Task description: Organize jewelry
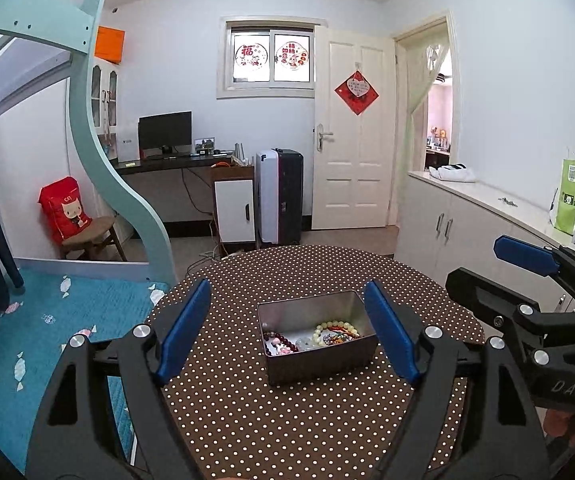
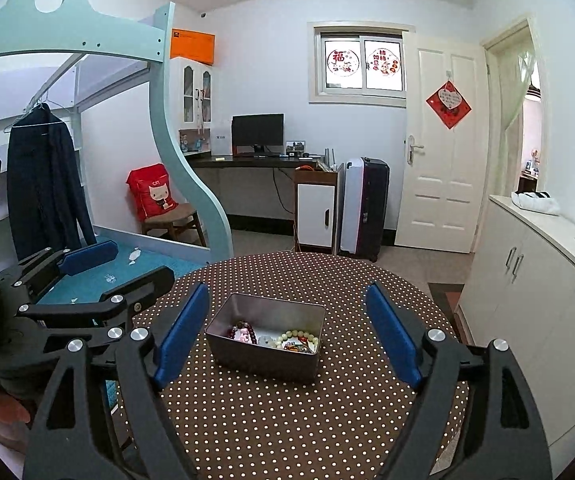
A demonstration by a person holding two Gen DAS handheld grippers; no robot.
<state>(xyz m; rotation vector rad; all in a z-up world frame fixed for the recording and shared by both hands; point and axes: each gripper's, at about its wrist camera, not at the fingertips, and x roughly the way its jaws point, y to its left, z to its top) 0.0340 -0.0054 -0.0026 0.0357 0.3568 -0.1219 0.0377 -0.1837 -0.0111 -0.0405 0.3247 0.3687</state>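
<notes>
An open metal tin (image 1: 319, 364) (image 2: 263, 360) stands on the round table with a brown polka-dot cloth (image 1: 287, 420) (image 2: 287, 420). Inside lie a dark red bead bracelet (image 1: 273, 338) (image 2: 243, 330), a pale bead bracelet (image 1: 333, 328) (image 2: 299, 336) and other small jewelry. My left gripper (image 1: 287, 332) is open and empty, held above the table just short of the tin. My right gripper (image 2: 287, 332) is open and empty too, the tin between its fingers' line of sight. Each gripper shows at the edge of the other's view, the right (image 1: 527, 256) and the left (image 2: 87, 256).
A white cabinet (image 1: 467, 220) (image 2: 547, 280) runs along the right, close to the table. A loft bed with a blue mat (image 1: 47, 320) is on the left. A desk, a suitcase (image 2: 367, 208) and a door stand at the far wall.
</notes>
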